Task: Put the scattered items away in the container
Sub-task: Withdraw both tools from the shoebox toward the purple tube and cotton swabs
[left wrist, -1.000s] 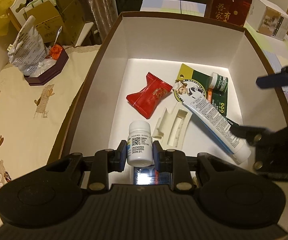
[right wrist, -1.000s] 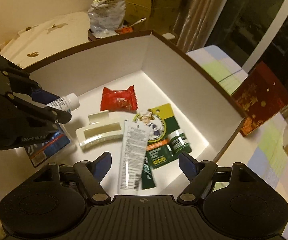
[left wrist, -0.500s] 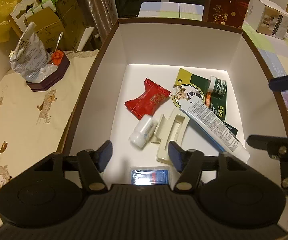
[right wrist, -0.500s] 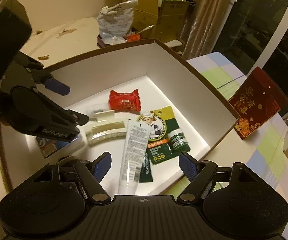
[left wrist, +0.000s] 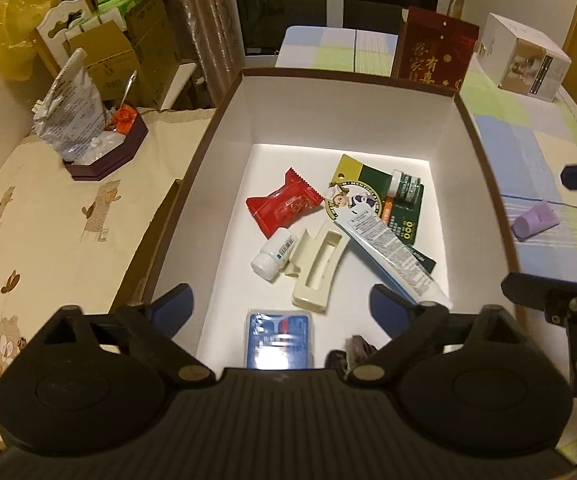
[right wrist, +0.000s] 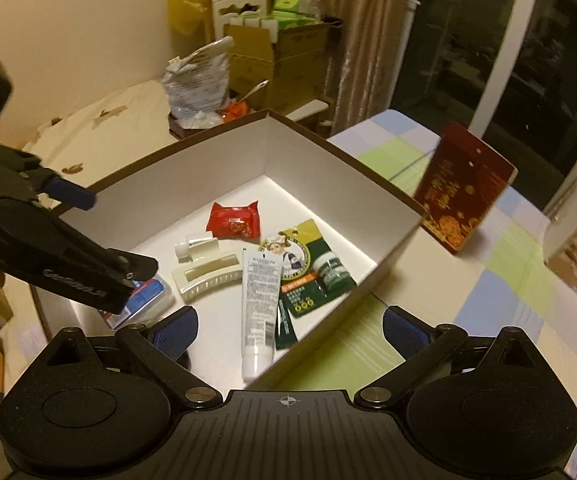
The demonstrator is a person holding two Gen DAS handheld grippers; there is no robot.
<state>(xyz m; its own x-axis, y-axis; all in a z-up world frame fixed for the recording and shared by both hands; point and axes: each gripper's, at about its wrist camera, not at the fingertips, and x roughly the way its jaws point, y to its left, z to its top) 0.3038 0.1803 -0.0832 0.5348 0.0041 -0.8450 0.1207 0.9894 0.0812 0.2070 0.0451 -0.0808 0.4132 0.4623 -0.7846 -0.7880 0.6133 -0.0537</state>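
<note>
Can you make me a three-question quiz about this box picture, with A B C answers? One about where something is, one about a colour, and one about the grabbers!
1. Where does the little white bottle lie?
A. Between the candy and the cream hair clip
B. On the tablecloth
C. On top of the tube

2. What colour is the candy wrapper?
A. Blue
B. Red
C. Yellow

3. How are the left gripper and right gripper?
A. Both shut
B. One holds the bottle
C. Both open, holding nothing

Answers: 1 A, it lies inside the box beside the clip. 2 B, it is bright red. 3 C, the fingers are spread wide.
</note>
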